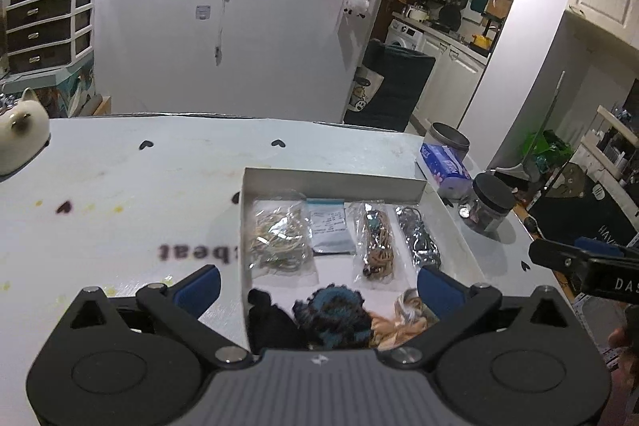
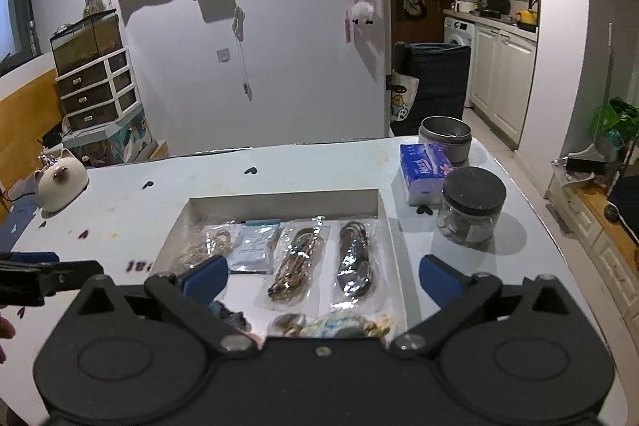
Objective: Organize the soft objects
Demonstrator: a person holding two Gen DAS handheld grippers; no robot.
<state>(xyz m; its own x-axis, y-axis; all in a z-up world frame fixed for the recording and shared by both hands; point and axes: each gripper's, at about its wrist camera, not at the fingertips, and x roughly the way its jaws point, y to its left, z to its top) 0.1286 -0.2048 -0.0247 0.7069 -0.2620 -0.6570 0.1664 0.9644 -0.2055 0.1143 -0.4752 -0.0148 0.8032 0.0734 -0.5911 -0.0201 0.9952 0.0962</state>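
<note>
White table (image 1: 120,186) under everything, printed with small dark hearts. On it, one shallow white box (image 1: 331,180), open on top. Along the box's far side, four clear bags side by side: pale cords (image 1: 279,240), a printed slip (image 1: 329,228), brown and black bands (image 1: 375,246), dark shiny bands (image 1: 419,238). Along the near side, three soft hair ties: black (image 1: 269,318), dark blue-green (image 1: 333,314), tan satin (image 1: 403,310). Beside the box, one tissue pack (image 2: 425,172), one black-lidded jar (image 2: 471,204), one metal tin (image 2: 445,136). Left gripper (image 1: 319,284) spread wide, holding nothing. Right gripper (image 2: 323,278) likewise wide and empty.
</note>
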